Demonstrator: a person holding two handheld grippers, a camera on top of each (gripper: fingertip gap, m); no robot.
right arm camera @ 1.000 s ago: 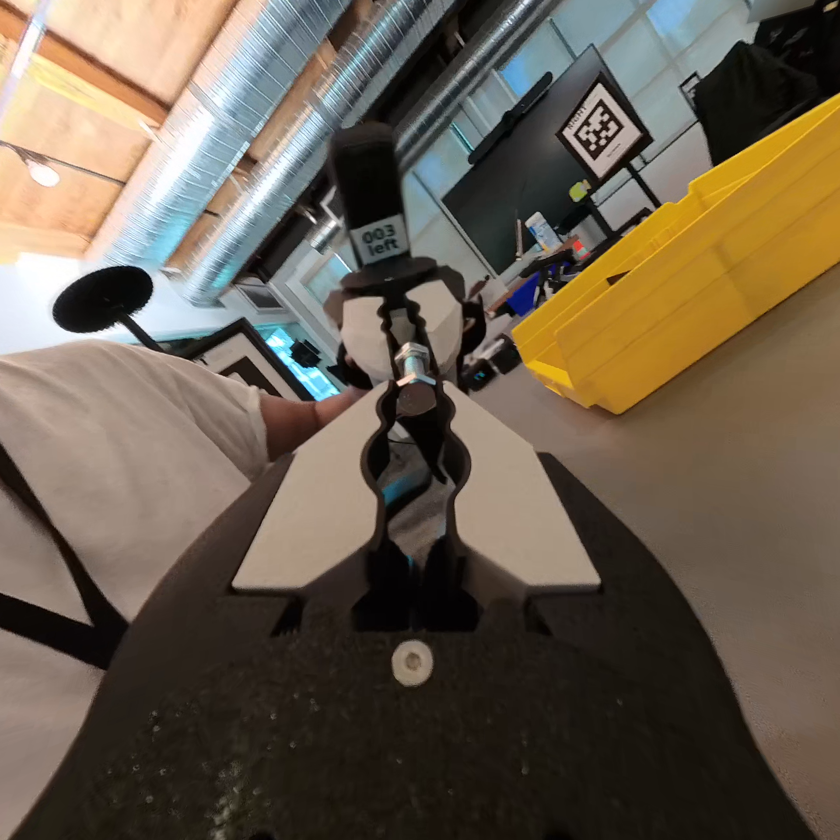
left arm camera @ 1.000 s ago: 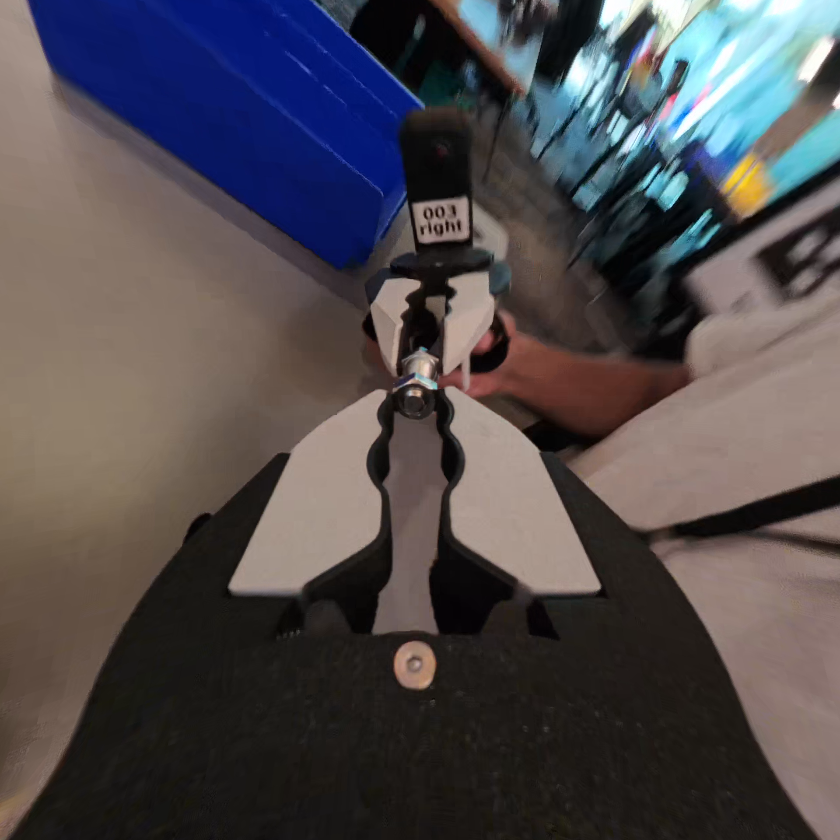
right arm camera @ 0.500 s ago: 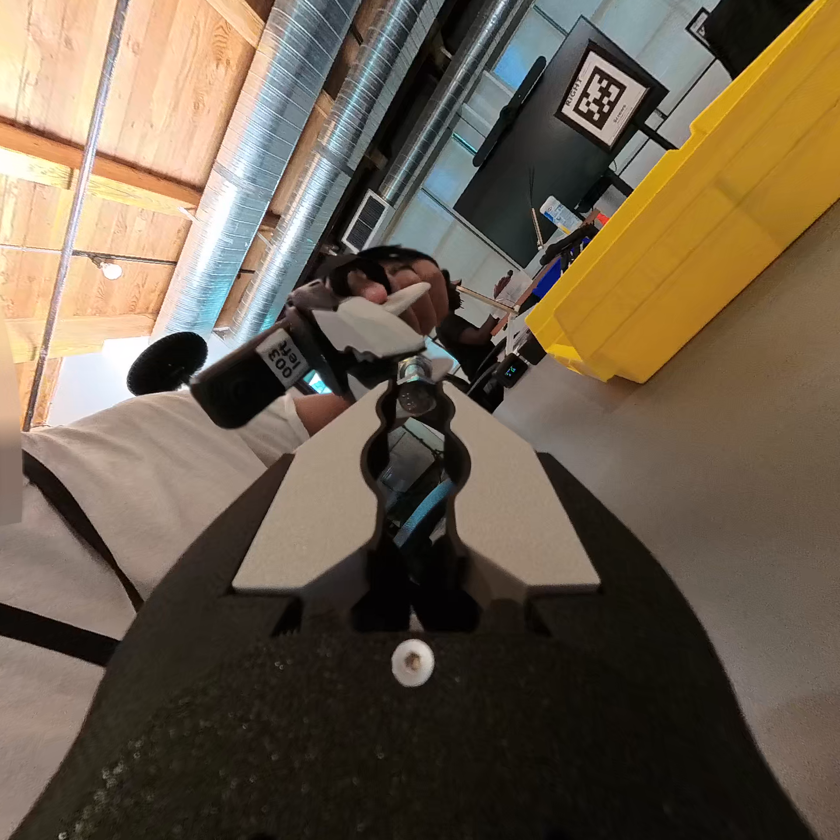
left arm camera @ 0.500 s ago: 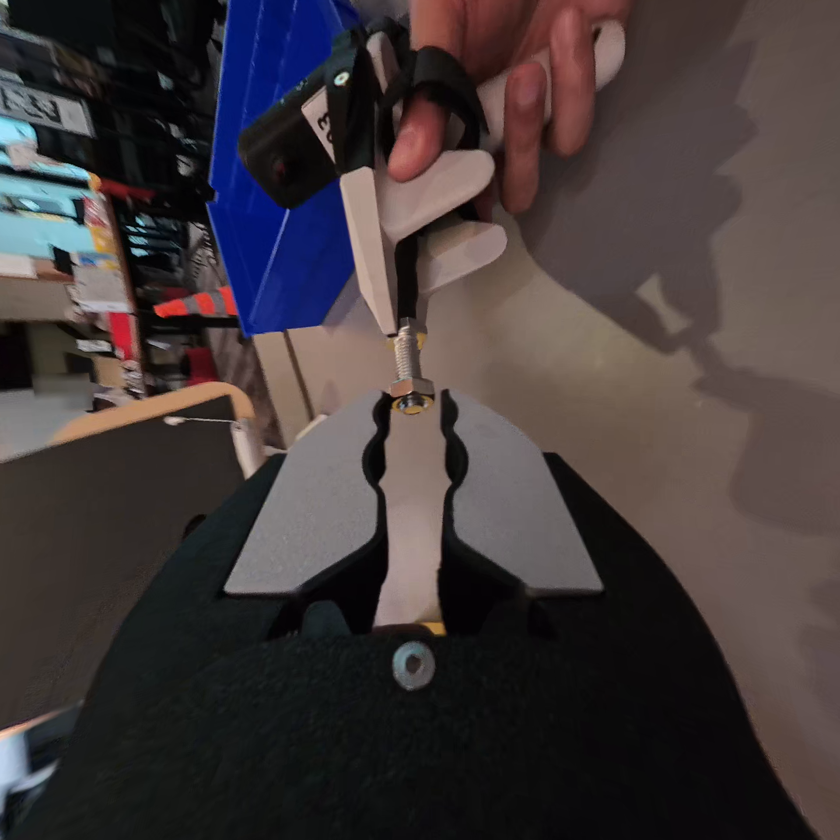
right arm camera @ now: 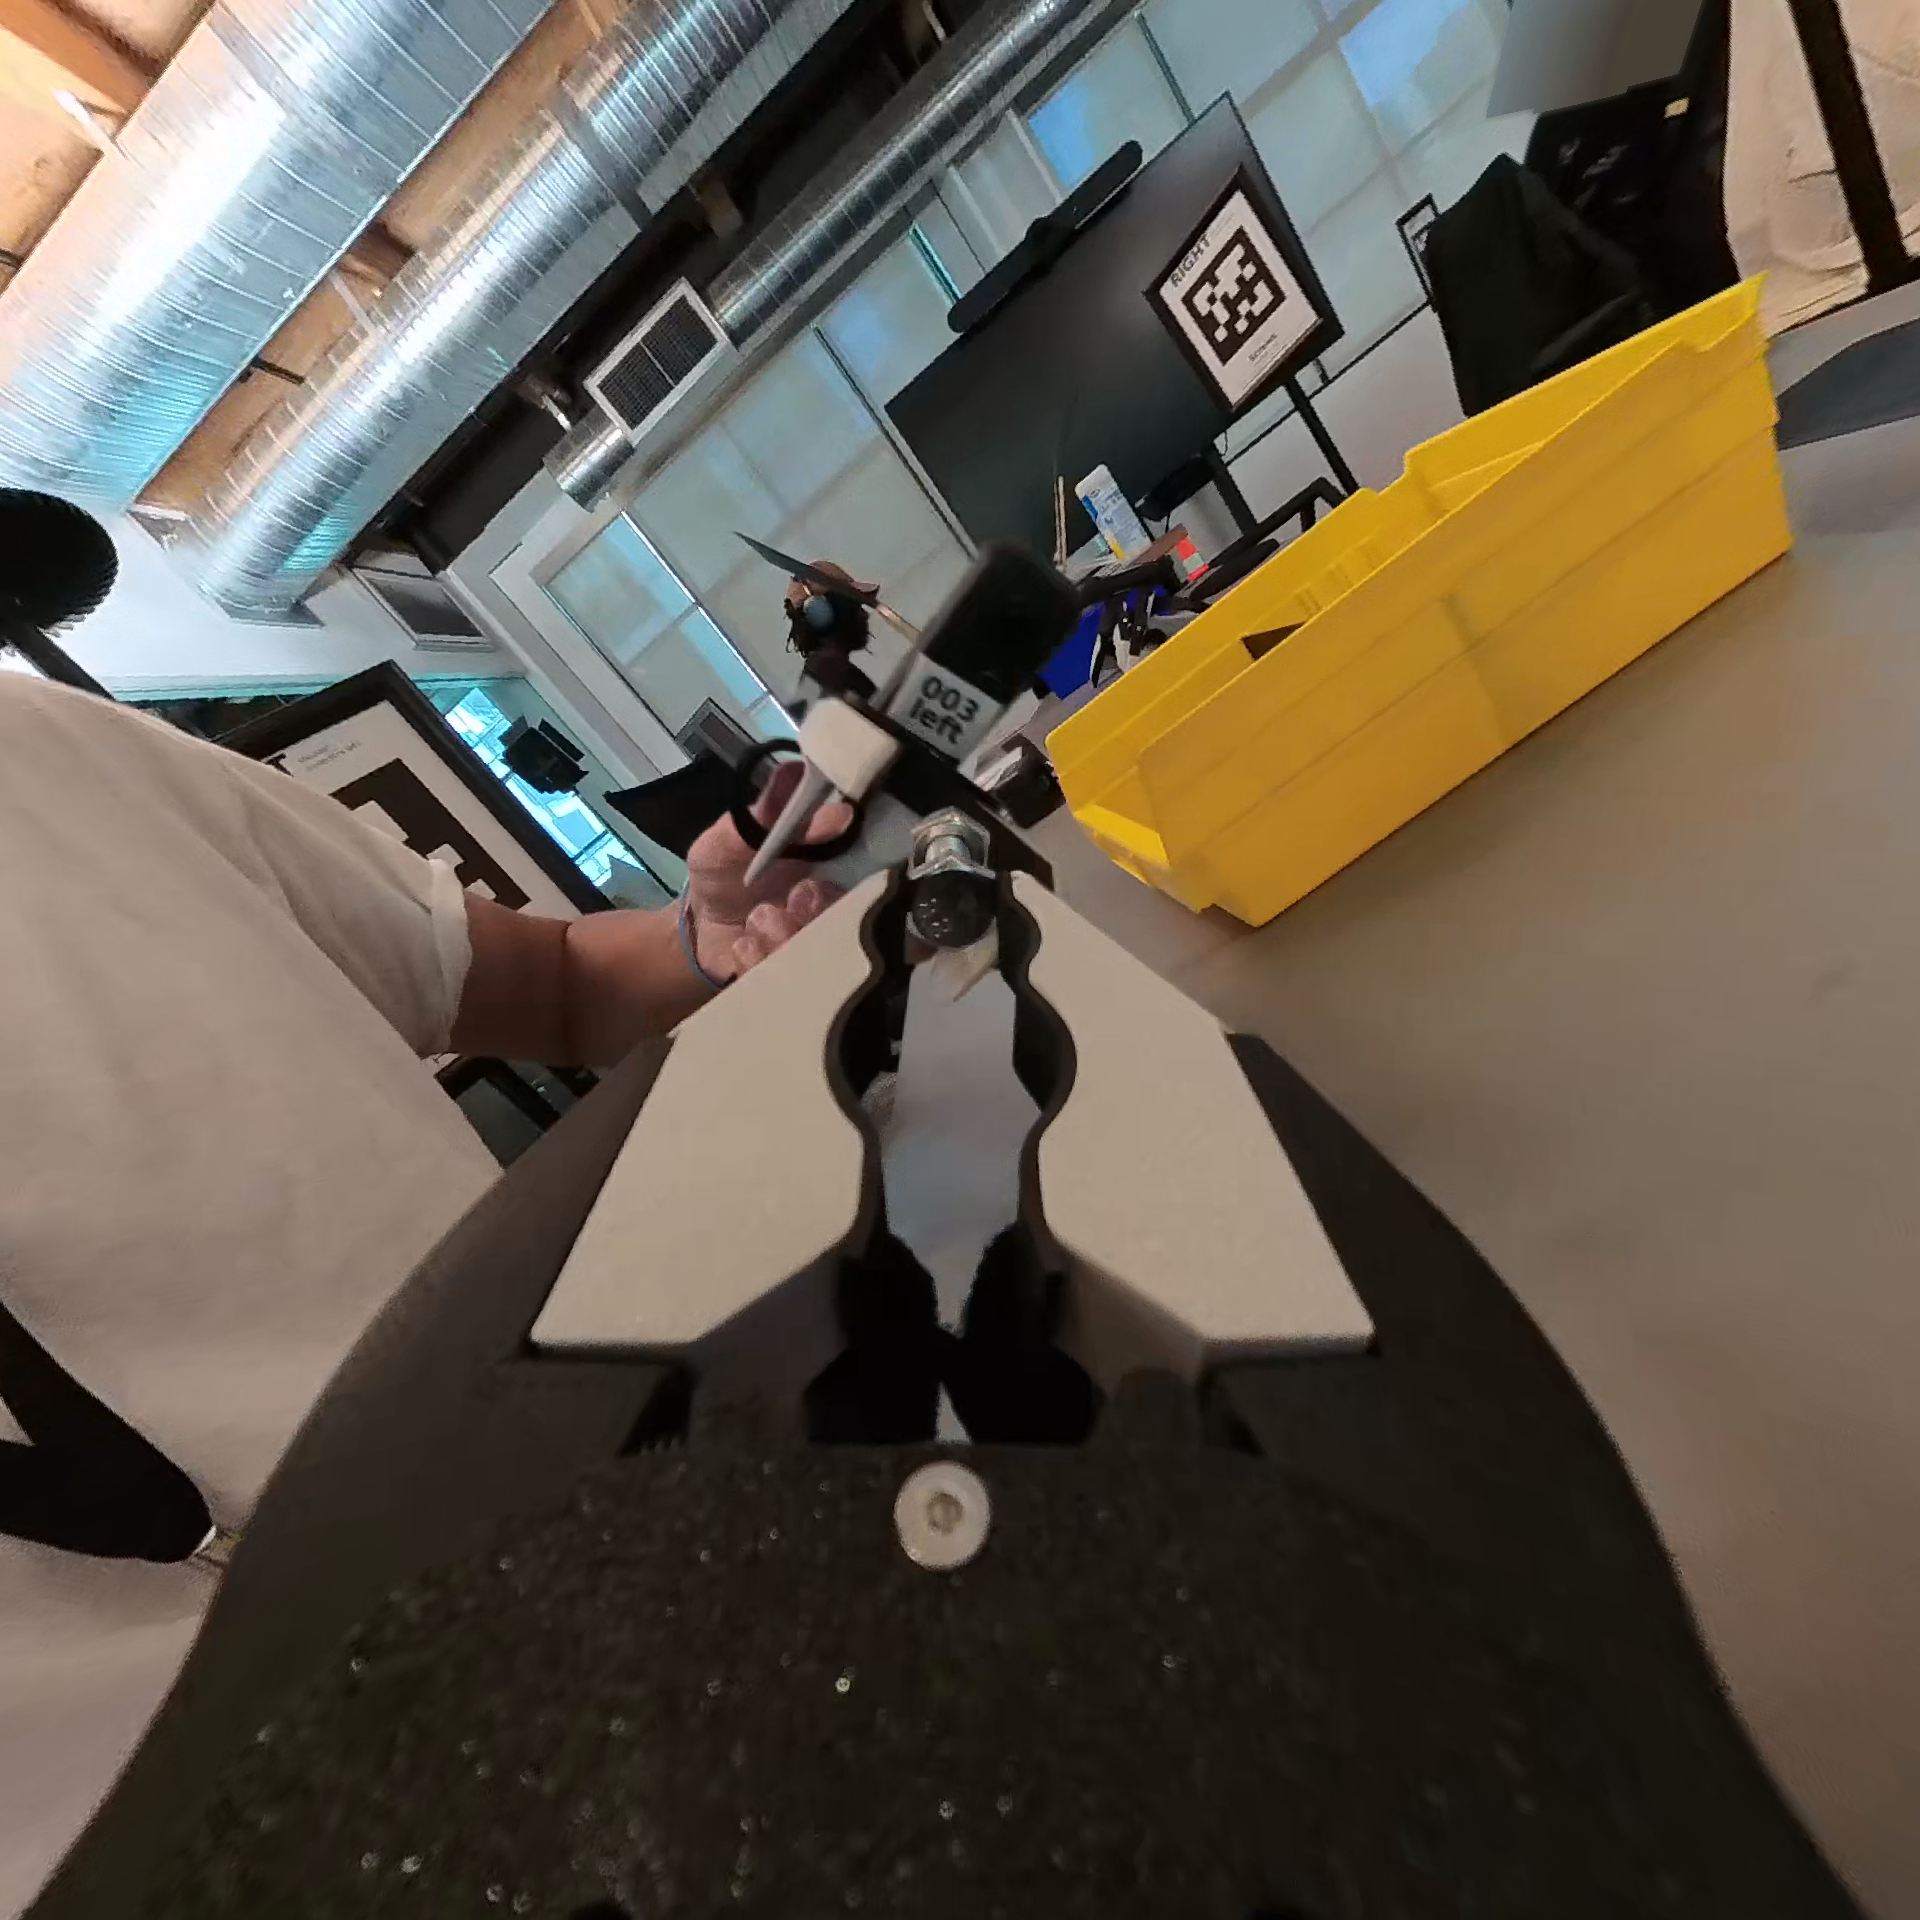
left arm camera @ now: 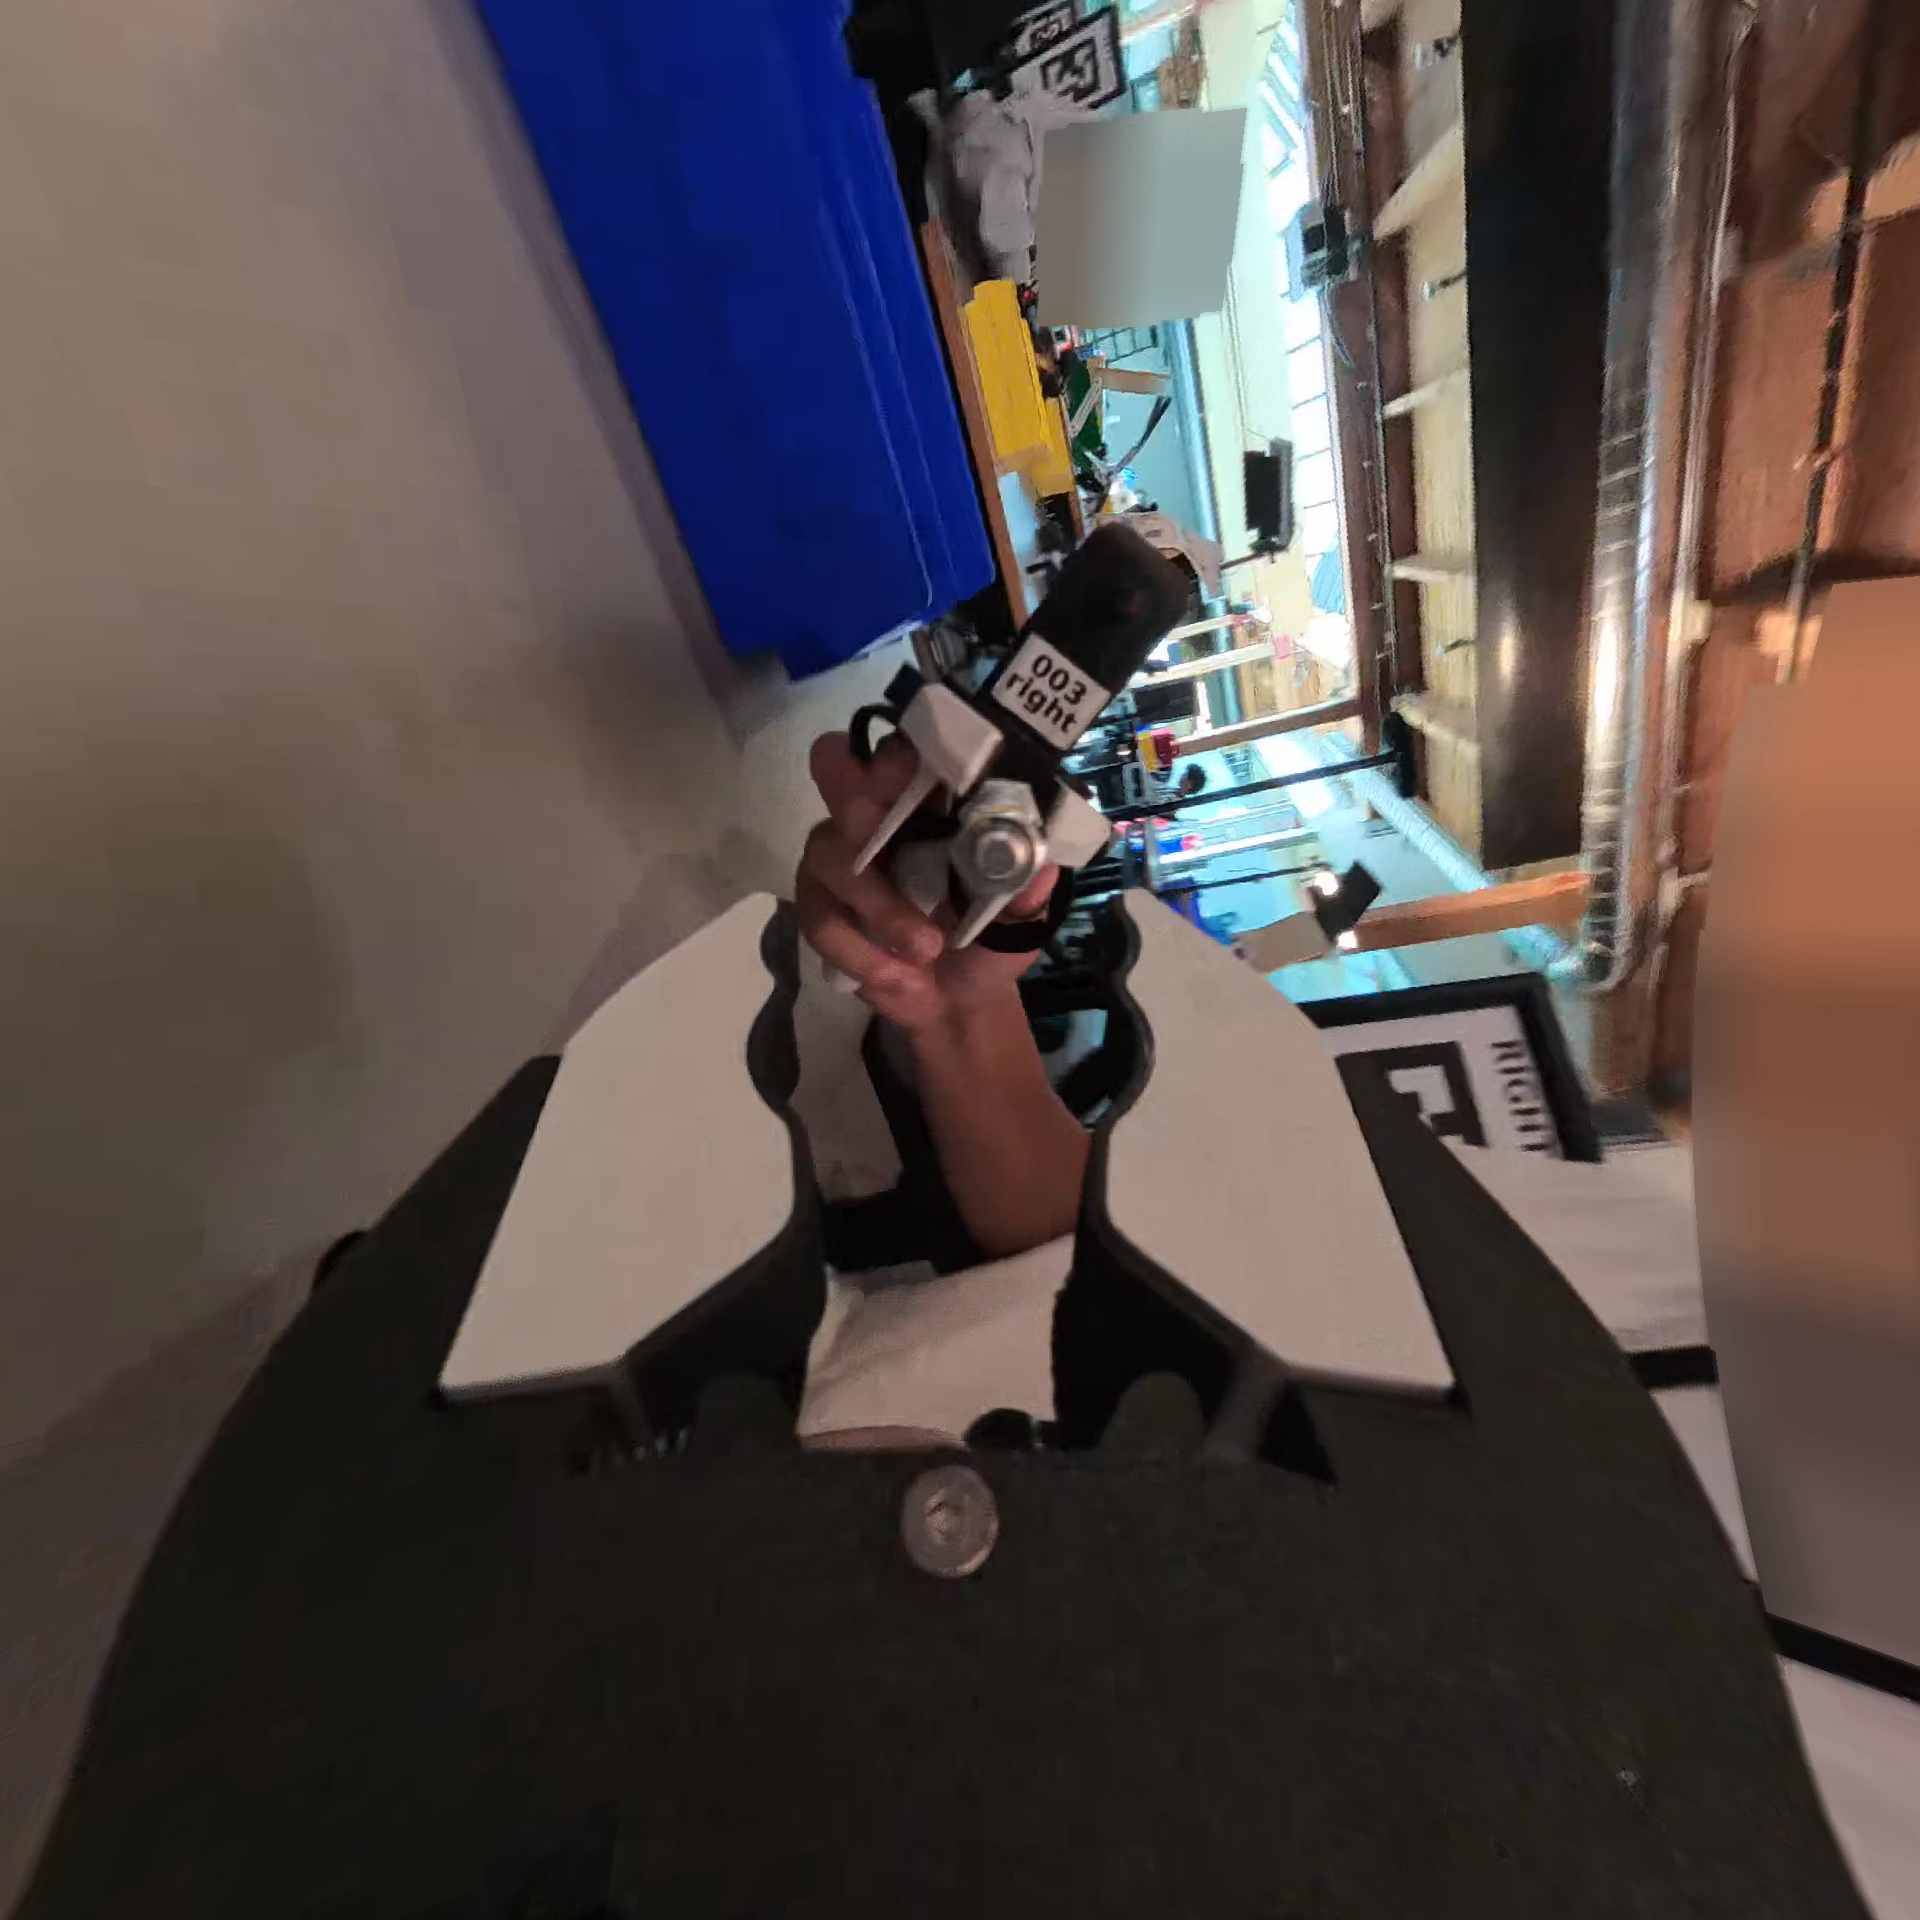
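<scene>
Left claw: your left claw point(left arm camera: 951, 935) stands wide open at frame centre of the left wrist view, with nothing between its grey fingers point(left arm camera: 665, 1164).
Left claw, far view: in the right wrist view it point(right arm camera: 831, 831) shows just above and left of your right claw's tips, one pale finger pointing down-left, clear of the bolt.
Right claw: your right claw point(right arm camera: 951, 925) is closed down on the bolt point(right arm camera: 948, 914) at its tips; the dark bolt head sits between the fingers point(right arm camera: 748, 1164) and the threaded shank runs up and away from the camera.
Right claw, far view: in the left wrist view it point(left arm camera: 977, 862) sits just above centre, and the bolt point(left arm camera: 995, 854) points end-on toward the camera.
Nut: a silver nut point(right arm camera: 940, 836) sits on the shank just beyond the head; from the left wrist view it point(left arm camera: 1000, 831) rings the bolt end.
Hands: your right hand point(left arm camera: 883, 935) grips the far claw's handle; your left hand point(right arm camera: 758, 914) shows left of centre in the right wrist view.
Desk: the grey desk point(right arm camera: 1558, 987) fills the right side of the right wrist view and the left side of the other point(left arm camera: 260, 520).
Bins: a yellow bin point(right arm camera: 1455, 686) rests on the desk at upper right; a blue bin point(left arm camera: 748, 332) at upper centre of the left wrist view.
</scene>
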